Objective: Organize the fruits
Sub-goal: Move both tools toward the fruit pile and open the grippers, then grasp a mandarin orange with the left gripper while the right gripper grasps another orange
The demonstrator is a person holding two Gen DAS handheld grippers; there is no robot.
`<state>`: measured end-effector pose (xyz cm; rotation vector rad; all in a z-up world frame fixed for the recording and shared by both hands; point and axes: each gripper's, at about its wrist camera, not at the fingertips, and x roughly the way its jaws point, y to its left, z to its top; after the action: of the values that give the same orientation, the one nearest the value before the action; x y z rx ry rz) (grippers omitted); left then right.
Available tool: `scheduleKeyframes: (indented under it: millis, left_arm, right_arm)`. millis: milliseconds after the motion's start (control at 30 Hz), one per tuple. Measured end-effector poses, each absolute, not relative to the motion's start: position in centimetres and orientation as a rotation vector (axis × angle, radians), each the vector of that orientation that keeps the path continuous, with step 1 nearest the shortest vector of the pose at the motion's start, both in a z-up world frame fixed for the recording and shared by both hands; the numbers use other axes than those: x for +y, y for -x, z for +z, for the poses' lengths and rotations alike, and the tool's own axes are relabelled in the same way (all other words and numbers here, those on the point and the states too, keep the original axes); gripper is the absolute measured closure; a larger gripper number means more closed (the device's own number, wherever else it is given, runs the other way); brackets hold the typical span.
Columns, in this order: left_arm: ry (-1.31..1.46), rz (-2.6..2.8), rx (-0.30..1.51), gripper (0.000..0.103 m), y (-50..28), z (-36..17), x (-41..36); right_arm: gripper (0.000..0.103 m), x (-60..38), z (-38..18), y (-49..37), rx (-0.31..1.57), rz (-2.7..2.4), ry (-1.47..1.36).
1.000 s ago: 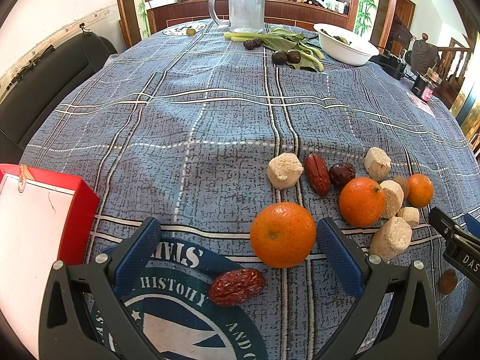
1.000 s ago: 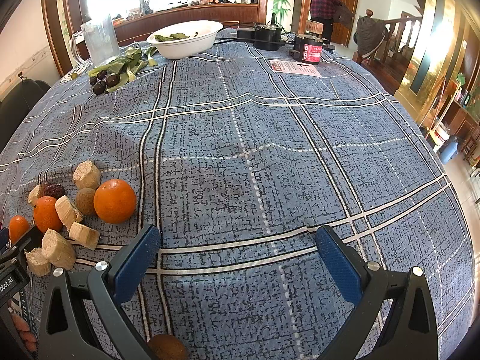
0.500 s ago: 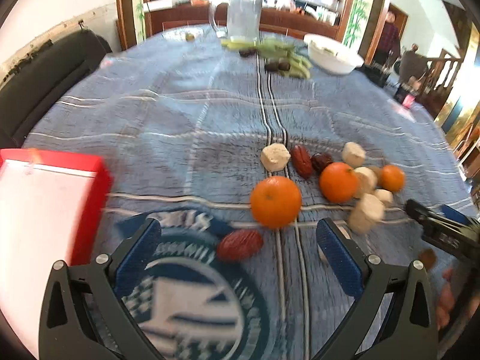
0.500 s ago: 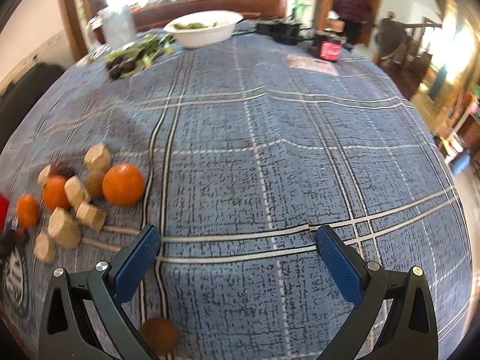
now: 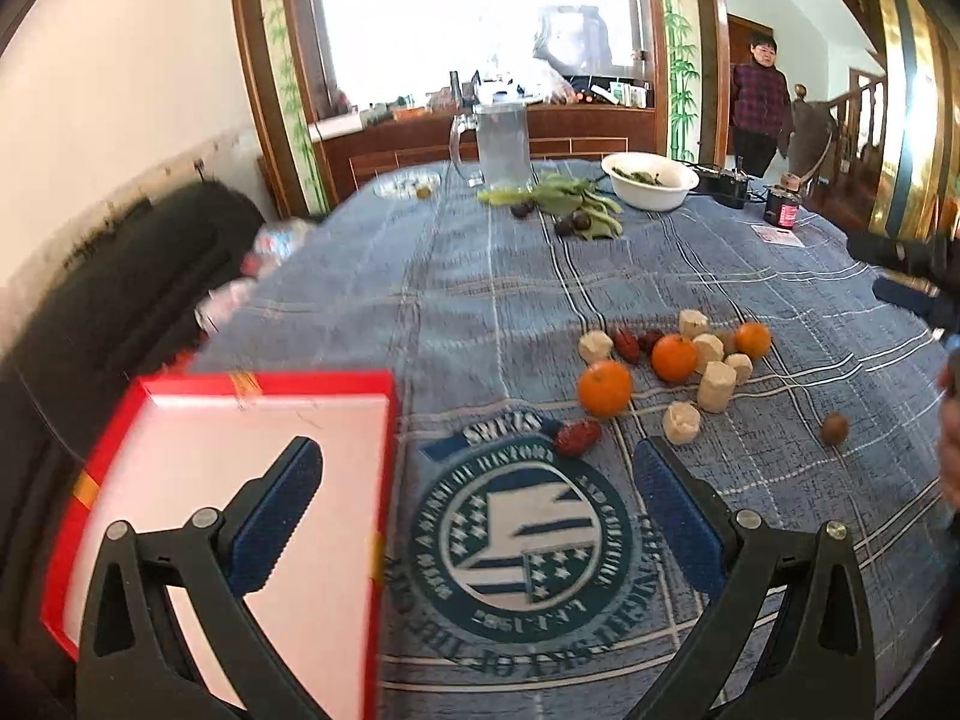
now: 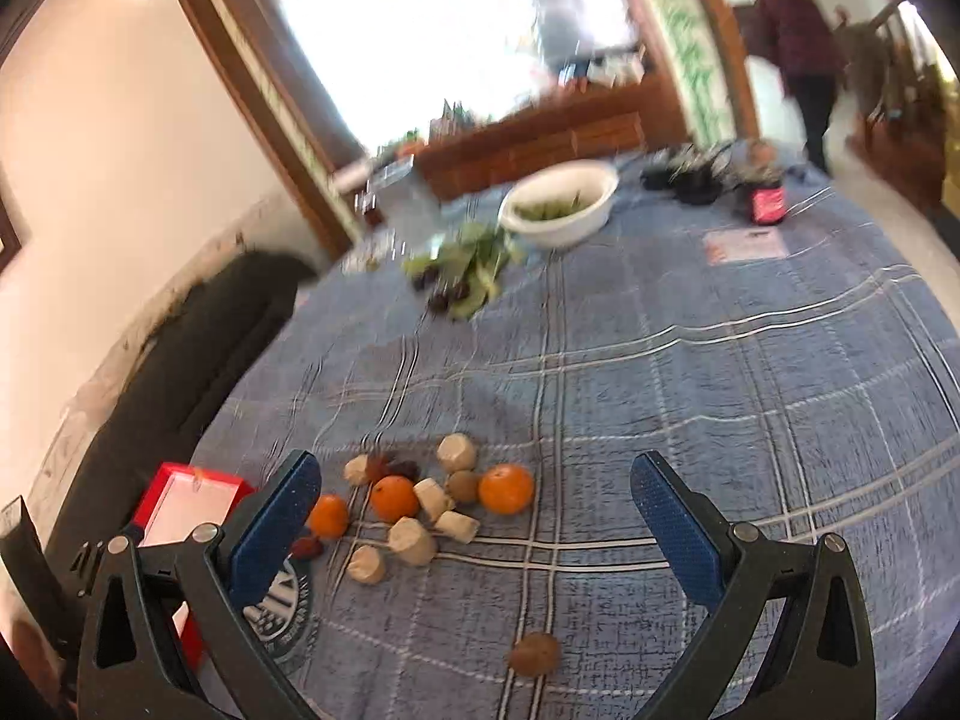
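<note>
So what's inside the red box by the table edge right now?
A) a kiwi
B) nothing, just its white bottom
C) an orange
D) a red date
B: in the left wrist view the red box shows only its bare white inside, while the oranges, the red date and the kiwi all lie on the tablecloth.

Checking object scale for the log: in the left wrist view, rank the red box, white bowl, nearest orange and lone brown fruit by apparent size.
1. red box, though nearness inflates it
2. white bowl
3. nearest orange
4. lone brown fruit
</note>
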<state>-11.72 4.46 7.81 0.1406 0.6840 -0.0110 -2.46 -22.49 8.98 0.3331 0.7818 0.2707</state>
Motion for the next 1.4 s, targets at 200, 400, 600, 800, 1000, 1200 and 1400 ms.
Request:
scheduleKeyframes:
  millis: [200, 400, 600, 800, 1000, 1200, 1400]
  left_arm:
    - [-0.191, -0.007, 0.703, 0.0, 9.9, 8.5, 3.7]
    - [-0.211, -0.001, 0.748, 0.0, 7.3, 6.9, 1.9]
    - [-0.205, 0.053, 0.727, 0.0, 5.3, 6.1, 0.5]
    - [-0.215, 0.017, 0.763, 0.002, 4.3, 4.3, -0.4]
    - [-0.185, -0.019, 0.787, 0.011, 3.4, 3.9, -0.3]
    - [-0.15, -0.059, 0.833, 0.02, 2.1, 3.3, -0.8]
    - [-0.117, -0.098, 0.873, 0.025, 1.3, 2.6, -0.9]
  right_arm:
    - [0.009, -21.8, 6.5, -0.5, 0.927, 0.265, -0.349]
    - [0.04, -21.6, 2.9, -1.6, 1.02, 0.312, -0.367]
    - [0.043, -22.4, 2.4, -2.0, 1.042, 0.362, -0.397]
    - [0.051, -21.6, 1.3, -2.3, 1.066, 0.352, -0.419]
    - [0.056, -21.2, 0.9, -2.5, 1.063, 0.332, -0.421]
    - [0.063, -20.9, 0.9, -2.4, 1.037, 0.307, -0.386]
    - [0.063, -20.2, 1.0, -2.3, 1.026, 0.323, -0.356]
